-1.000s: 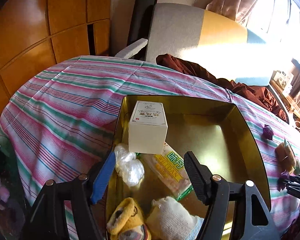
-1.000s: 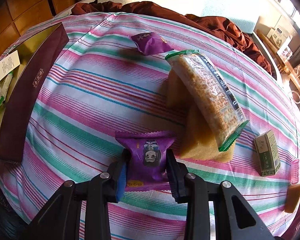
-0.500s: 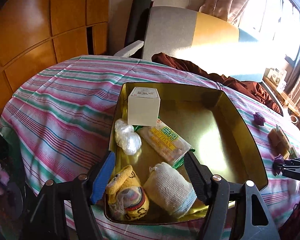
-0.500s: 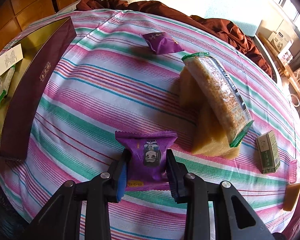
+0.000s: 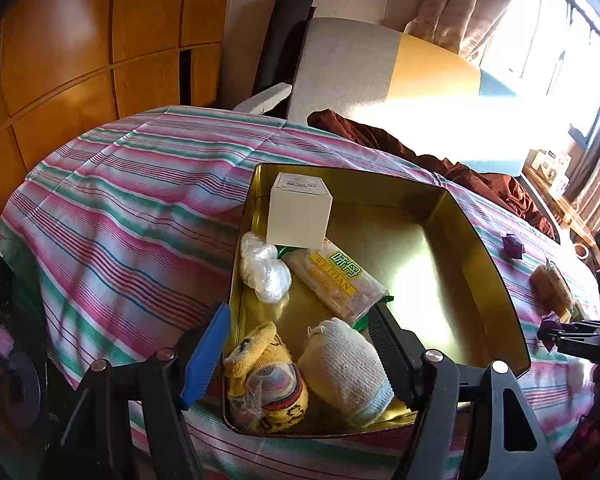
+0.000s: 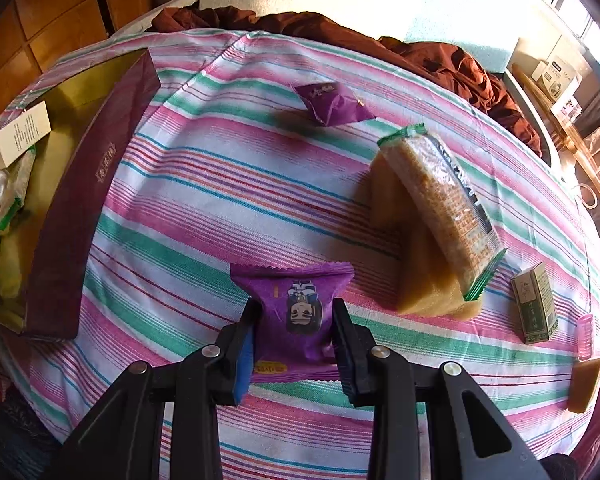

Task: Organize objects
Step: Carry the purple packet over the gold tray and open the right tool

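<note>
A gold tin box (image 5: 484, 280) sits on the striped tablecloth. It holds a white carton (image 5: 298, 212), a wad of clear plastic (image 5: 264, 272), a yellow cracker packet (image 5: 336, 280), a yellow sock (image 5: 266, 384) and a white sock (image 5: 344, 368). My left gripper (image 5: 300, 344) hovers open over the box's near end, gripping nothing. My right gripper (image 6: 294, 336) is shut on a purple snack packet (image 6: 296, 308) just above the cloth. In the left wrist view the right gripper (image 5: 572, 336) shows at the far right, beyond the box.
The box's maroon side (image 6: 84, 208) lies left of the right gripper. On the cloth are a second purple packet (image 6: 332, 104), a clear cracker packet (image 6: 440, 200) leaning on a yellow block (image 6: 420, 284), a small green carton (image 6: 534, 308) and a pink item (image 6: 584, 336). Brown fabric (image 6: 420, 52) drapes the far edge.
My left gripper has drawn back toward the box's near end, still open; both socks have come into view between its fingers. The right gripper keeps its grip on the purple packet and has barely moved.
</note>
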### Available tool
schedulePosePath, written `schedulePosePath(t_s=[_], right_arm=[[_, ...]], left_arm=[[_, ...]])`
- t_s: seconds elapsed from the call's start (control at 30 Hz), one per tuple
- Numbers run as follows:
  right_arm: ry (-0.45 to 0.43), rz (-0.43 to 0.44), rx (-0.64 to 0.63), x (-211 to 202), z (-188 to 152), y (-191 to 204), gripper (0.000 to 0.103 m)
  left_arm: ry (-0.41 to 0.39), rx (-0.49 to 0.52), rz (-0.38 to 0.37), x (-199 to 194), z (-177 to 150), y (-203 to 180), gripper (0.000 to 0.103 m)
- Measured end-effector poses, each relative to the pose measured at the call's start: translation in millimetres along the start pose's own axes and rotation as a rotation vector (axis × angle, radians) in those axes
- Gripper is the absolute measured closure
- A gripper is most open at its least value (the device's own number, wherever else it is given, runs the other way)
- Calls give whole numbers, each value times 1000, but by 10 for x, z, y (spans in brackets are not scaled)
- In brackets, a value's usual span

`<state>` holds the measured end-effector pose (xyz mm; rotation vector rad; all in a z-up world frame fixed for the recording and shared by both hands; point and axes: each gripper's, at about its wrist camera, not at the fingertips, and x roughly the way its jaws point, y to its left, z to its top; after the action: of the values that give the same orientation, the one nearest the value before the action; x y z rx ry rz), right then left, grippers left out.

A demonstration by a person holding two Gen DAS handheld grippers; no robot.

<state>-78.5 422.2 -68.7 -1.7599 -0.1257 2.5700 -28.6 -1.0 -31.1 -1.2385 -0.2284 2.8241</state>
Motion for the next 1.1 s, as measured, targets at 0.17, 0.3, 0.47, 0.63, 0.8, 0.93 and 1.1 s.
schedulePosePath(t_s=[0.17, 0.3, 0.47, 0.63, 0.8, 0.93, 1.1], right_arm=[[-93, 37, -7, -331, 244, 259, 69], [-186, 140, -66, -701, 202, 874, 69], [-220, 274, -187, -774, 415, 1710, 69], [-146, 329, -263, -448, 549, 2316, 69], [-56, 353, -285, -120, 531, 2675, 69], [-16, 378, -284, 2, 470, 2806, 67], [-13, 415, -282, 13, 384, 2843, 60]], left_arm=[[-2, -30, 12, -23, -19, 132, 30], [-7, -51, 17, -40, -19, 217, 30], [-18, -65, 16, -70, -6, 275, 30], [-15, -84, 19, -76, -30, 384, 28], [-7, -106, 27, -78, -77, 500, 28], [-7, -117, 30, -79, -99, 552, 28], [-5, -114, 30, -80, -121, 548, 28]])
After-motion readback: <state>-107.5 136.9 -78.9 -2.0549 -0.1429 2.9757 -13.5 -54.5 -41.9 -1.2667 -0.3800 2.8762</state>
